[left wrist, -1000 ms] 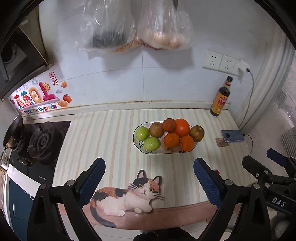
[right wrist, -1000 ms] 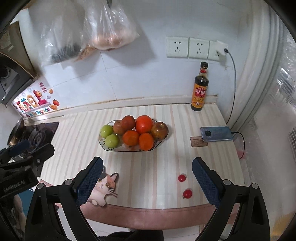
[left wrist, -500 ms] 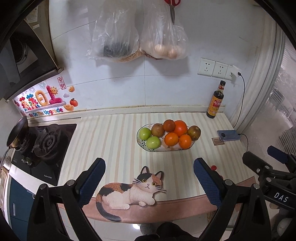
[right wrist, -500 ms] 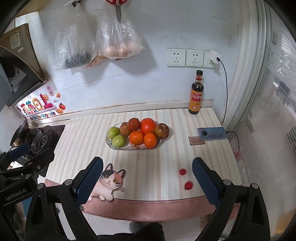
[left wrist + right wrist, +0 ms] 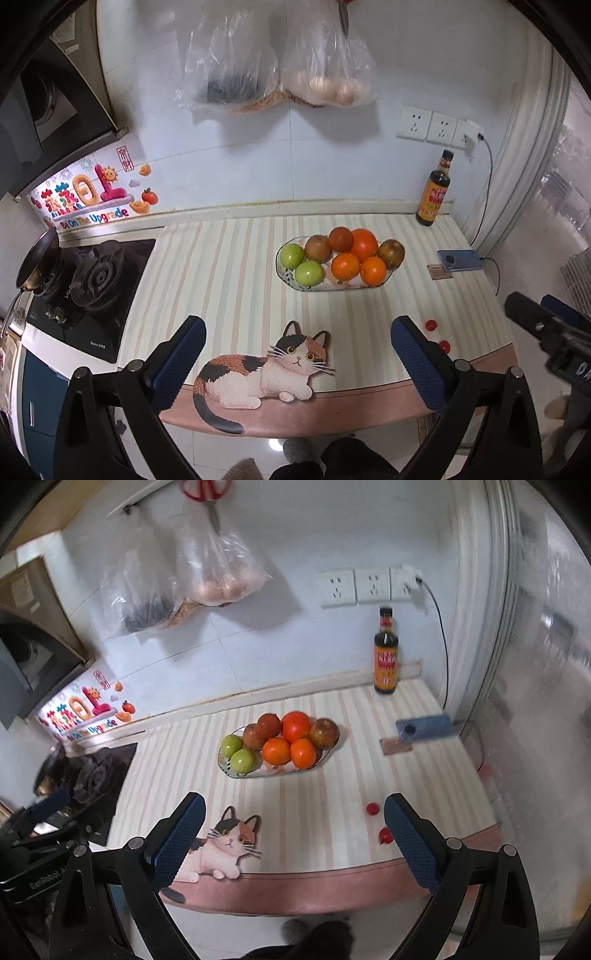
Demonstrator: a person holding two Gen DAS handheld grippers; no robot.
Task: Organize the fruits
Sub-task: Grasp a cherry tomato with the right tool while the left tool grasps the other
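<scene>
Jaws of the left gripper [image 5: 297, 350] have just been opening and now stand spread wide with nothing between them, above the near edge of the striped surface [image 5: 229, 280]. Likewise the right gripper [image 5: 293, 829] is released and empty; from the left wrist only part of its body shows, cut off at the frame edge. Two small red fruits [image 5: 373, 808] lie loose near the right pad, one partly hidden behind it; their kind is hard to tell. Farther back, the glass dish [image 5: 291, 275] holds green, orange and brownish fruit. A sauce bottle [image 5: 434, 192] stands at the wall.
</scene>
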